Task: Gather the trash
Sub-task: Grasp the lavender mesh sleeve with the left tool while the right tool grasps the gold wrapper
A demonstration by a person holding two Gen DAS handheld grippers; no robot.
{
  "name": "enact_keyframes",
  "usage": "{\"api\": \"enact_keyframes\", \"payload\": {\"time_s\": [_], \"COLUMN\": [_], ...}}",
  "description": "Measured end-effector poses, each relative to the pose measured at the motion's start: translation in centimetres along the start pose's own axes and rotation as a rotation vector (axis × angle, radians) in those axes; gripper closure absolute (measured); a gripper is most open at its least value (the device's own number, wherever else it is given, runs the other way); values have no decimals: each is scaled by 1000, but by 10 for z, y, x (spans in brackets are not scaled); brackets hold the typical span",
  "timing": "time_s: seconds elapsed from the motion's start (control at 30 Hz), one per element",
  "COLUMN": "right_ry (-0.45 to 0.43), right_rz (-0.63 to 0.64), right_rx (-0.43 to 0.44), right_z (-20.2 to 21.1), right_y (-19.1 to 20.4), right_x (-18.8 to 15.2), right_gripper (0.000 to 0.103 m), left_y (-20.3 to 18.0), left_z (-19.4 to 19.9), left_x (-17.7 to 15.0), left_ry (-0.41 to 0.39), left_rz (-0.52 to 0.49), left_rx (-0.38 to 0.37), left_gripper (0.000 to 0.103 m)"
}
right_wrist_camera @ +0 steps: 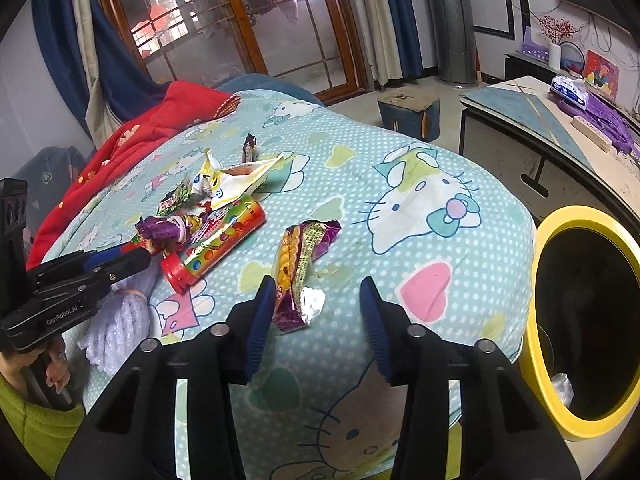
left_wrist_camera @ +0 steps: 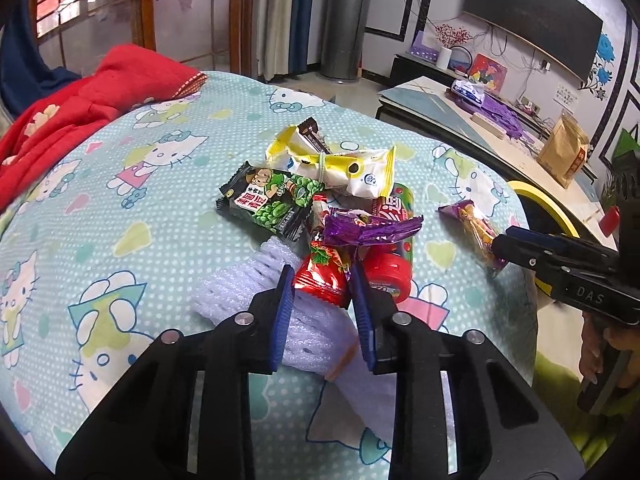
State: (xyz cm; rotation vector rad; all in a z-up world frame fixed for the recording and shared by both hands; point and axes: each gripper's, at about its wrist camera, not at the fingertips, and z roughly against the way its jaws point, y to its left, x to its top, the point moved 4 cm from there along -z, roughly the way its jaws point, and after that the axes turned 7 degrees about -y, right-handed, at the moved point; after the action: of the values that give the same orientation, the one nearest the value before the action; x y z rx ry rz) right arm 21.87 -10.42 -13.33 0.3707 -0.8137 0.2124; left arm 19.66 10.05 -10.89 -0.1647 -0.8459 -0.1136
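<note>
A pile of trash lies on the Hello Kitty blanket [left_wrist_camera: 120, 208]: a green snack packet [left_wrist_camera: 268, 200], a yellow-white wrapper [left_wrist_camera: 340, 164], a purple wrapper [left_wrist_camera: 372, 230], a red candy tube [left_wrist_camera: 386, 272], a red wrapper [left_wrist_camera: 320, 276] and white foam netting [left_wrist_camera: 248, 280]. My left gripper [left_wrist_camera: 320, 280] is open, its fingers either side of the red wrapper's end. A separate purple-yellow wrapper [right_wrist_camera: 298, 268] lies nearer the blanket's edge. My right gripper [right_wrist_camera: 316, 292] is open, just before that wrapper. The yellow-rimmed bin [right_wrist_camera: 538, 320] stands to the right.
A red quilt [left_wrist_camera: 72, 112] lies at the far left of the bed. A low table [right_wrist_camera: 560, 136] with a tissue pack, purple items and a brown paper bag [left_wrist_camera: 564, 152] stands right of the bed. A small stool [right_wrist_camera: 408, 112] sits on the floor beyond.
</note>
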Motion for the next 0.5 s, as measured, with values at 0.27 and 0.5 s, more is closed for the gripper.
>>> {"api": "enact_keyframes", "payload": {"time_s": [0.27, 0.5], "right_ry": [19, 15], "right_rz": [1, 30], "right_rx": [38, 87], "right_z": [-1, 5], "right_y": [0, 10], "right_x": [-3, -5], "right_gripper": [87, 97], "left_y": [0, 4], "left_z": [13, 27], "left_x": [8, 15], "left_ry": [-17, -38], "left_rz": [-12, -18], "left_rx": [-8, 22], "left_gripper": [82, 95]}}
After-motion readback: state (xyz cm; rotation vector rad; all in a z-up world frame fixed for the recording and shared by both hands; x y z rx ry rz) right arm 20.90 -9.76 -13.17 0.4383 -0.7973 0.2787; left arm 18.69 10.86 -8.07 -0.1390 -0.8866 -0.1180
